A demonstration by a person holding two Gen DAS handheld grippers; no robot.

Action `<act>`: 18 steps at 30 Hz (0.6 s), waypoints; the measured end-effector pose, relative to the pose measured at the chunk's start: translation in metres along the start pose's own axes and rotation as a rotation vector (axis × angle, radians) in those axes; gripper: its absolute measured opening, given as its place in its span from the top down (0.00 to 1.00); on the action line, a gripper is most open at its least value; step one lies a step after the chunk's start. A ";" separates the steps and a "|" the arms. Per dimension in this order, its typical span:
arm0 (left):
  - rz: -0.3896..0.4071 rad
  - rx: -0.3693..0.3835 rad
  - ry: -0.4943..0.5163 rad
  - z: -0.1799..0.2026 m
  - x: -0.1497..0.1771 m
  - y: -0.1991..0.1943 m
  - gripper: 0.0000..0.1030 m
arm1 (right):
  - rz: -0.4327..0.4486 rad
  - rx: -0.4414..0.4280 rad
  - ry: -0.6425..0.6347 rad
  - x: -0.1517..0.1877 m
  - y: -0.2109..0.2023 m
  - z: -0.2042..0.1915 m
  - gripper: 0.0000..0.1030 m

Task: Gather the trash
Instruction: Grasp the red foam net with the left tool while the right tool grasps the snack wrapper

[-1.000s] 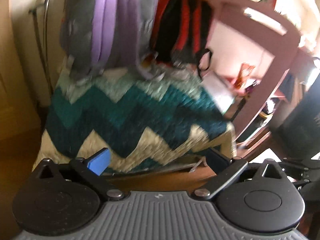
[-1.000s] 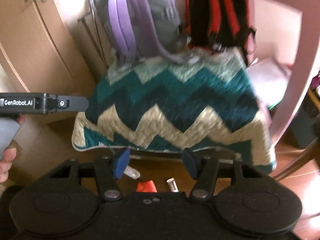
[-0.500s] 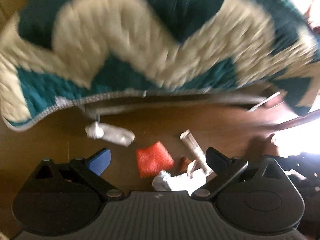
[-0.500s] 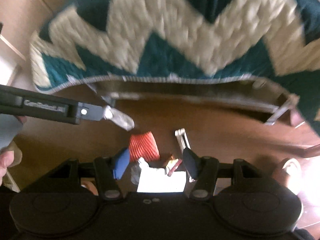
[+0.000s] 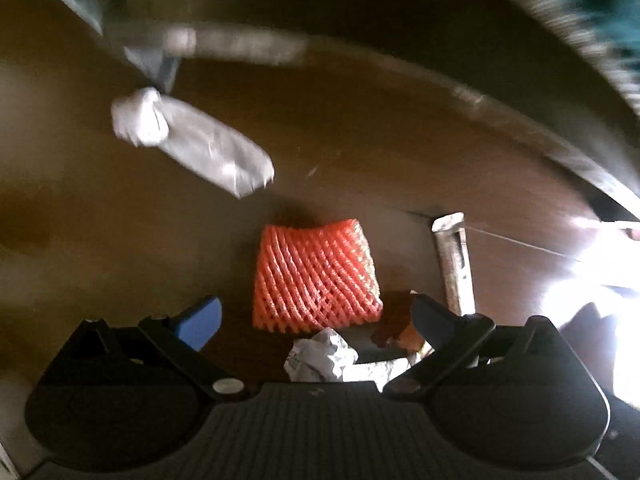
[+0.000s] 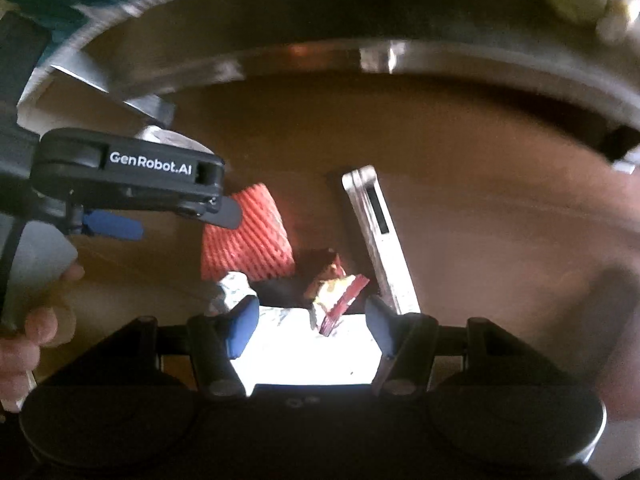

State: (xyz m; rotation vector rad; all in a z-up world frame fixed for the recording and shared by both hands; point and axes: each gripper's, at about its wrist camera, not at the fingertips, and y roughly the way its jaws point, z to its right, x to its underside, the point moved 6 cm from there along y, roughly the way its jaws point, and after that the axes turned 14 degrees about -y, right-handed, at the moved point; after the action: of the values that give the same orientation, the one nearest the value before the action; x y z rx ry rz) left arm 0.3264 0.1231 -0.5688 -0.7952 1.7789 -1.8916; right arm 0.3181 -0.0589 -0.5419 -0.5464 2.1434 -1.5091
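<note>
Trash lies on the brown floor under a piece of furniture. An orange foam net sits just ahead of my left gripper, which is open and holds nothing. A crumpled white paper lies between its fingers near the base. A silver wrapper lies further off to the left, a clear narrow packet to the right. My right gripper is open over a red and yellow snack wrapper and a bright white sheet. The net, the packet and the left gripper also show there.
A metal frame rail curves low across the top, with the teal and cream quilt's edge hanging above it. A person's hand grips the left tool's handle. Strong sunlight glares on the floor at the right.
Both grippers have dropped from facing the backpacks and quilt to close above the floor. The trash now fills both views. Both pairs of jaws kept the same spread.
</note>
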 end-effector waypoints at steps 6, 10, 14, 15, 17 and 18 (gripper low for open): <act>-0.061 0.022 -0.071 -0.002 -0.005 0.042 0.01 | -0.025 -0.021 0.091 0.004 0.036 0.009 0.43; -0.072 0.021 -0.081 -0.003 -0.007 0.059 0.02 | -0.039 -0.017 0.119 0.001 0.053 0.014 0.44; -0.064 0.028 -0.095 -0.001 -0.006 0.069 0.03 | -0.048 -0.024 0.138 -0.004 0.063 0.015 0.45; -0.063 0.027 -0.095 -0.001 -0.005 0.070 0.07 | -0.051 -0.027 0.145 -0.005 0.066 0.014 0.45; -0.068 0.025 -0.099 -0.001 -0.003 0.074 0.11 | -0.072 -0.025 0.158 -0.005 0.071 0.013 0.45; -0.073 0.026 -0.101 -0.001 -0.001 0.076 0.14 | -0.079 -0.027 0.163 -0.005 0.073 0.013 0.45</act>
State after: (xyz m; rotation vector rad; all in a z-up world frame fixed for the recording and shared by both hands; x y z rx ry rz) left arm 0.3209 0.1176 -0.6442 -0.9412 1.6819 -1.8812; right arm 0.3253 -0.0431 -0.6138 -0.5394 2.2924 -1.6197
